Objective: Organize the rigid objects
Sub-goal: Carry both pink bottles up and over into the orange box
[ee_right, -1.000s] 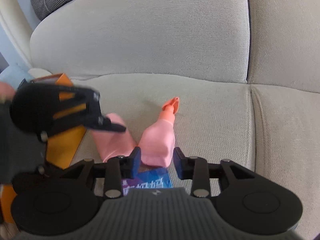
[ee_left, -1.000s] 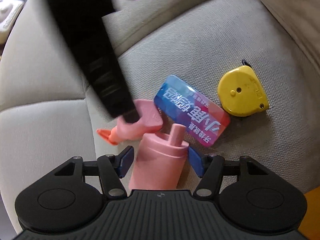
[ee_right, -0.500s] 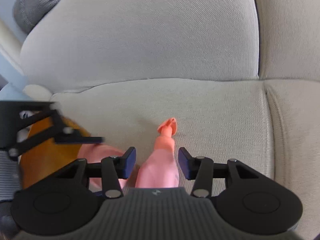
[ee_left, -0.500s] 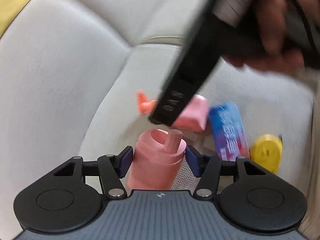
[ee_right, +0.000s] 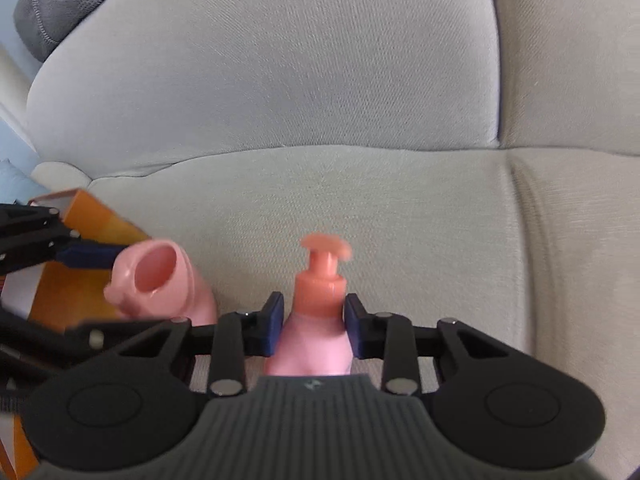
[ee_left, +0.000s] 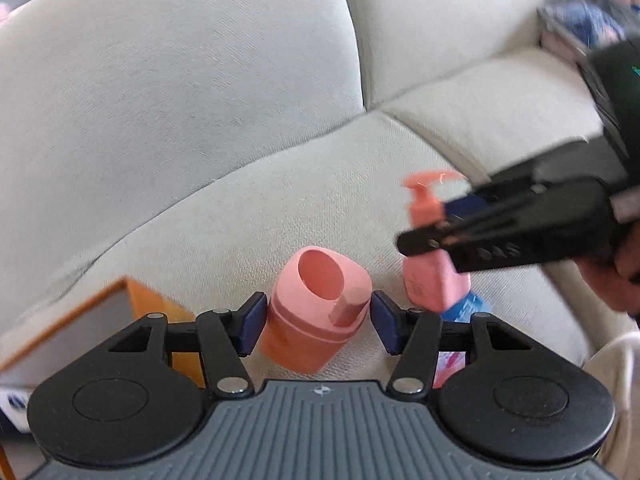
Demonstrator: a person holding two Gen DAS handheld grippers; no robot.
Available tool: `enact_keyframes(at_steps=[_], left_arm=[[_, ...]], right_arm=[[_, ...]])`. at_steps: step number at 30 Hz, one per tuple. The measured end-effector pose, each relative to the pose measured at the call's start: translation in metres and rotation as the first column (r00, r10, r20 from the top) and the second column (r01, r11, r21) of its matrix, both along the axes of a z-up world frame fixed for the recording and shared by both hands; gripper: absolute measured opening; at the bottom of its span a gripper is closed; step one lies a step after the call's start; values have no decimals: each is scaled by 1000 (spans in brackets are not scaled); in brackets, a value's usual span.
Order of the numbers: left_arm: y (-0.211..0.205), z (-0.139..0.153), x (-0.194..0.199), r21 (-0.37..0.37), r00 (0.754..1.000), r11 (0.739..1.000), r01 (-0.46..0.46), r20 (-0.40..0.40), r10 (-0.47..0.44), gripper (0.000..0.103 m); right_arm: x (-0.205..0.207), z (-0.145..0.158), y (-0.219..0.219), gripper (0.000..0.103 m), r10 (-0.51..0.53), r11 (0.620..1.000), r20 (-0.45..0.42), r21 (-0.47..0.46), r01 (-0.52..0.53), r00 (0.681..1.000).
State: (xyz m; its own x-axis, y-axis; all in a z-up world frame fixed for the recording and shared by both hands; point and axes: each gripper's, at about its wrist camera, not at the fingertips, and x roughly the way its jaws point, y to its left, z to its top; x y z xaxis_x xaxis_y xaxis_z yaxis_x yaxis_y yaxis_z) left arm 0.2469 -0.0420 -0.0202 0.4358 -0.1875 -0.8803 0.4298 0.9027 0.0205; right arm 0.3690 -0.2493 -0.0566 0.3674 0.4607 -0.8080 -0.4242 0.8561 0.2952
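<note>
Left wrist view: left gripper [ee_left: 316, 320] straddles a pink cup [ee_left: 316, 312] w/ a spout, mouth facing up and away. Its left pad touches the cup wall; a small gap shows at the right pad, so can't tell if it's truly clamped. Cup stands upright, base near the sofa seat [ee_left: 240, 224], prob. so it can be stood up neatly rather than left lying. Right of it, the right gripper [ee_left: 436, 240] is closed on the neck of a pink pump bottle [ee_left: 434, 280], also upright, near the cup, w/ a blue packet [ee_left: 466, 306] under/behind its base. Orange box [ee_left: 156, 308] sits near left, touching nothing I can see; likely the drop-off spot.

Right wrist view confirms it: pads pinch the bottle's collar on both sides, pump head [ee_right: 326, 246] pointing up.

Vs 1 s ago: cup and bottle both lay flat on the seat beside the packet and a yellow tape measure. Now both are tipped upright, the view has swung toward the backrest, and the tape measure is out of frame.
</note>
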Motion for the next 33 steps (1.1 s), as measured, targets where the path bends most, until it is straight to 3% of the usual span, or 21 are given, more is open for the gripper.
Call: enact_keyframes(at_steps=[7, 15, 23, 26, 30, 33], left_arm=[[20, 30, -27, -136, 988, 985, -109, 95, 123, 65], [73, 80, -77, -307, 950, 927, -217, 153, 273, 65], [165, 107, -120, -302, 891, 886, -352, 182, 416, 64], [191, 107, -132, -279, 896, 894, -351, 177, 407, 64], [204, 88, -131, -207, 934, 937, -280, 166, 315, 64], [207, 69, -130, -130, 962, 969, -208, 150, 227, 64]], right_arm=[[-49, 24, -11, 27, -21, 1000, 98, -7, 22, 995], [-101, 81, -7, 27, -35, 998, 196, 51, 26, 980], [-151, 154, 36, 27, 81, 979, 314, 153, -135, 946], [-166, 163, 70, 27, 159, 965, 327, 147, -216, 931], [-178, 153, 122, 27, 267, 946, 308, 96, -309, 913], [-178, 132, 154, 27, 310, 941, 242, 60, -333, 919]])
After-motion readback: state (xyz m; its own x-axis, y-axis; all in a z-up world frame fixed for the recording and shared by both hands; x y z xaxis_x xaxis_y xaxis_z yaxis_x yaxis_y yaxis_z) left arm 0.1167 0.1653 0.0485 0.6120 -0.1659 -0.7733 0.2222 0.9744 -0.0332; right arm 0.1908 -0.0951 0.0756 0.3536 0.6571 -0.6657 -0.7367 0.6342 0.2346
